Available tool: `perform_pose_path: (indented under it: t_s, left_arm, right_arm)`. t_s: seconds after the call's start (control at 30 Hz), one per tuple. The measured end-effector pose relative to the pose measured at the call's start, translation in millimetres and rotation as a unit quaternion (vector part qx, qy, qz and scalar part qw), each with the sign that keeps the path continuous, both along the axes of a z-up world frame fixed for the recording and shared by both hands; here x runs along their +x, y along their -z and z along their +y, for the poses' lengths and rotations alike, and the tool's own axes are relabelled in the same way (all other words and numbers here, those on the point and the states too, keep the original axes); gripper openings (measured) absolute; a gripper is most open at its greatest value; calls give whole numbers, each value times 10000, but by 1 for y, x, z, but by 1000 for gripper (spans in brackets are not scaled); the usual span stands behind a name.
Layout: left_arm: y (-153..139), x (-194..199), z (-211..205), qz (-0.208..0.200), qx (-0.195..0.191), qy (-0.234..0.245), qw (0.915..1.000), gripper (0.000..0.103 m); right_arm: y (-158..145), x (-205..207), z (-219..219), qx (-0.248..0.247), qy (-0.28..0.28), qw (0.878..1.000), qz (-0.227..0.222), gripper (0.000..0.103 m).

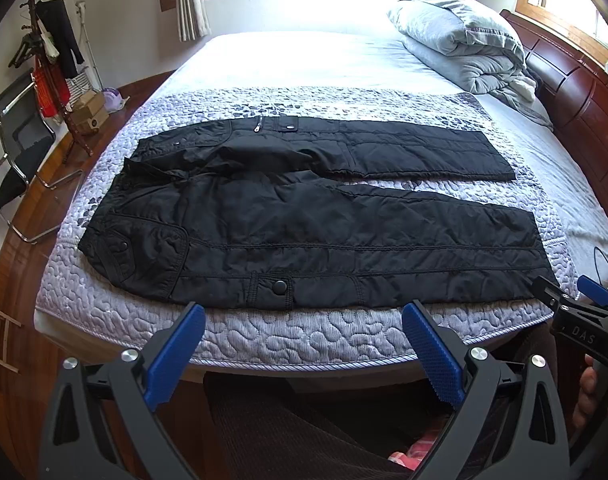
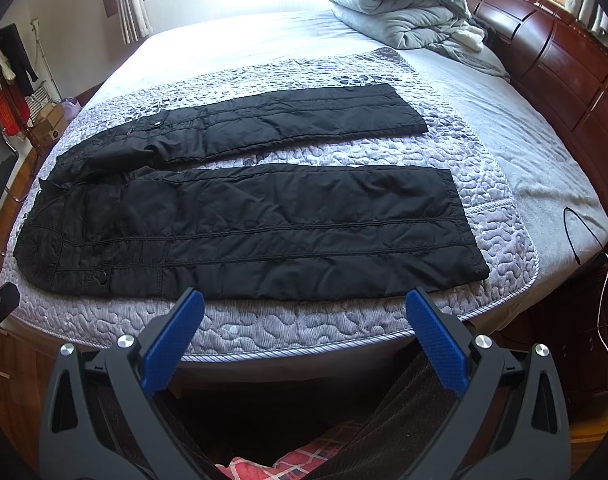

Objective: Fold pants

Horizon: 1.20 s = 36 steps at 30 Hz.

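Black quilted pants (image 1: pixel 304 216) lie spread flat on the quilted bed cover, waist at the left, both legs running to the right with a gap between them. In the right wrist view the pants (image 2: pixel 255 220) lie the same way. My left gripper (image 1: pixel 304 316) is open just short of the bed's near edge, in front of the near leg, holding nothing. My right gripper (image 2: pixel 304 304) is open too, empty, at the same near edge further right. The right gripper (image 1: pixel 572 292) also shows at the right of the left wrist view, near the near leg's hem.
A grey folded duvet (image 1: pixel 460 40) sits at the bed's far right by the dark wooden headboard (image 2: pixel 564 64). A coat stand (image 1: pixel 51 60), a chair (image 1: pixel 15 152) and boxes stand on the floor to the left. A black cable (image 2: pixel 580 236) hangs over the bed's right corner.
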<state>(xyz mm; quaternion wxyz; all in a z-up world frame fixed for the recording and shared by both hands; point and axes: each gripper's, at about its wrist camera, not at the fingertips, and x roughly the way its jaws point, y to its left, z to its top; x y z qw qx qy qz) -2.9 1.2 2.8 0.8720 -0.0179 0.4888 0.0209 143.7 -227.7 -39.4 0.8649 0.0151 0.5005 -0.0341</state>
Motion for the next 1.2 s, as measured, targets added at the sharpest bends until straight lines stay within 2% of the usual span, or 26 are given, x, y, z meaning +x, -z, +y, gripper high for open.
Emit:
perform_pose_path:
  t_s: [1.2]
  left_arm:
    - [5,7,0,34,42,1,10000,99]
  right_arm:
    - [2,3,-2,0,9,10000,53,101]
